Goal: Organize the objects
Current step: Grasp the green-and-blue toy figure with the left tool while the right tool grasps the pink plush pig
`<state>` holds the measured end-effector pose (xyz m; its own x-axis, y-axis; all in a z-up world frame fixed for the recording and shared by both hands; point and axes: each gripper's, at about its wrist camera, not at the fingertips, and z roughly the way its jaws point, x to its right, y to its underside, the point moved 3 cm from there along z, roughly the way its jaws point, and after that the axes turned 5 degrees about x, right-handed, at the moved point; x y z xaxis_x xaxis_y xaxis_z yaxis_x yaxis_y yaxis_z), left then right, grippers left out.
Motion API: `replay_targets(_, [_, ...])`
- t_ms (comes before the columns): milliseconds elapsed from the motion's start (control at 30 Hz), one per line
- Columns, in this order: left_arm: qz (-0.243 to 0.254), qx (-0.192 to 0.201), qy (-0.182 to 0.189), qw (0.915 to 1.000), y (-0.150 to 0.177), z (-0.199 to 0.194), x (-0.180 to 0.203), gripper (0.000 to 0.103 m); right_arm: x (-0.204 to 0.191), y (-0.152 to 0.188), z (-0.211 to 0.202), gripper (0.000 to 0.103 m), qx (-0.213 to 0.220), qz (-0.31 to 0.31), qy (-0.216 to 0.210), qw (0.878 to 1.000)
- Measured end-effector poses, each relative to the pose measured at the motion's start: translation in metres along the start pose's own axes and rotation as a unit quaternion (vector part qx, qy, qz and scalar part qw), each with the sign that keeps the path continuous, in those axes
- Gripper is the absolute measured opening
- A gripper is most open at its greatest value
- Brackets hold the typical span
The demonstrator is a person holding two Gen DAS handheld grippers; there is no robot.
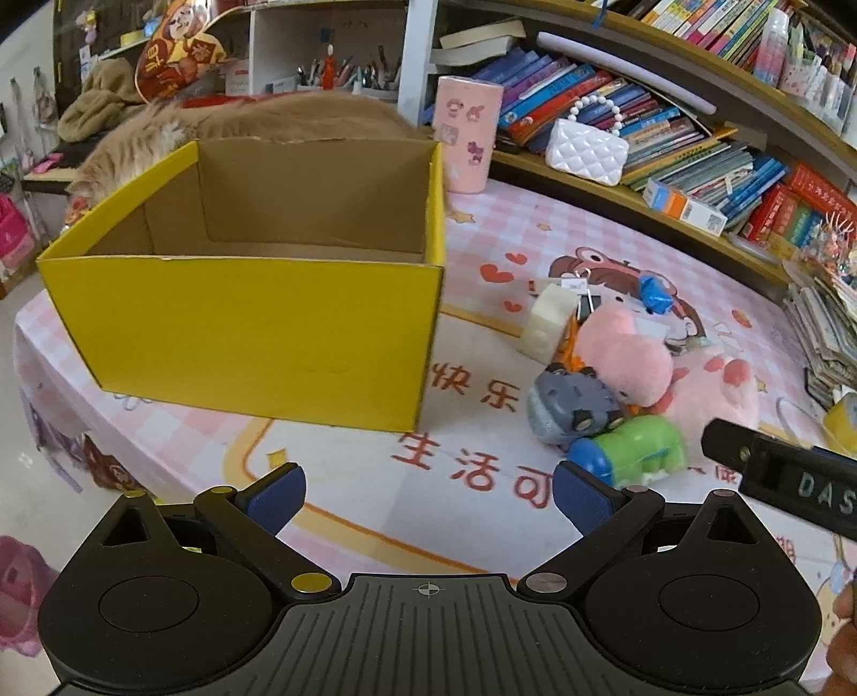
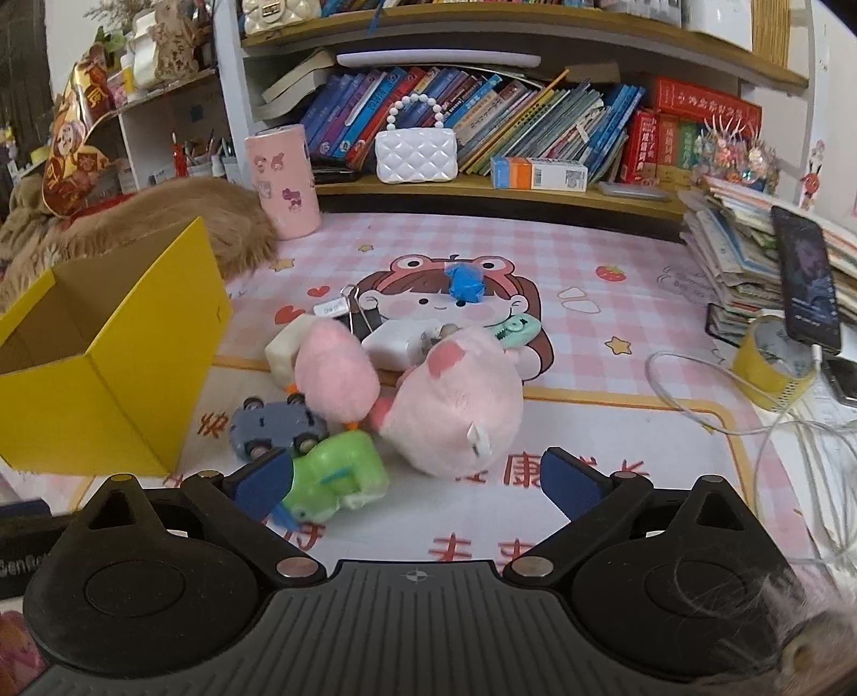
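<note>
A pink checked cloth covers the surface. Behind it, a wooden shelf holds many books. A white cubby holds pens.

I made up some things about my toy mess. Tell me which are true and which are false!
1. The yellow box has toys in it. False: it looks empty.
2. The green toy lies next to the grey car. True.
3. The right gripper is squeezing the pink plush. False: its jaws stand open, holding nothing.
4. A white purse sits on the bookshelf. True.
5. The left gripper holds the pink cup. False: it is open and empty, and the cup stands behind the box.
</note>
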<state>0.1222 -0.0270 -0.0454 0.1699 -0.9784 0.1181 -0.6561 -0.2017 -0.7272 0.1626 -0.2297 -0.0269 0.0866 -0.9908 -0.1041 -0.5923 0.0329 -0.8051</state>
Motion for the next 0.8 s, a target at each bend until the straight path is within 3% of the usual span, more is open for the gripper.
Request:
replay_targets(267, [0.006, 0.003, -0.017, 0.9998, -0.006, 0.006, 0.015, 0.1, 0.013, -0.01, 0.023, 0.094, -0.015, 0.027, -0.037, 0.999])
replay_targets(533, [0.015, -0.011, 0.009, 0.9998, -0.007, 0.013, 0.03, 0.094, 0.029, -0.018, 0.069, 0.093, -0.024, 0.029, -0.014, 0.999])
replay_targets(600, [0.014, -0.017, 0.023, 0.9995, -0.007, 0.015, 0.036, 0.094, 0.034, -0.018, 0.081, 0.069, -0.039, 0.027, -0.015, 0.999])
replay_targets(700, [0.009, -0.025, 0.045, 0.9986, -0.006, 0.022, 0.048, 0.094, 0.044, -0.023, 0.08, 0.057, -0.034, 0.041, -0.034, 0.998])
replay_targets(800, [0.009, -0.038, 0.06, 0.9975, -0.004, 0.034, 0.065, 0.095, 0.059, -0.029, 0.066, 0.056, -0.01, 0.063, -0.041, 0.997])
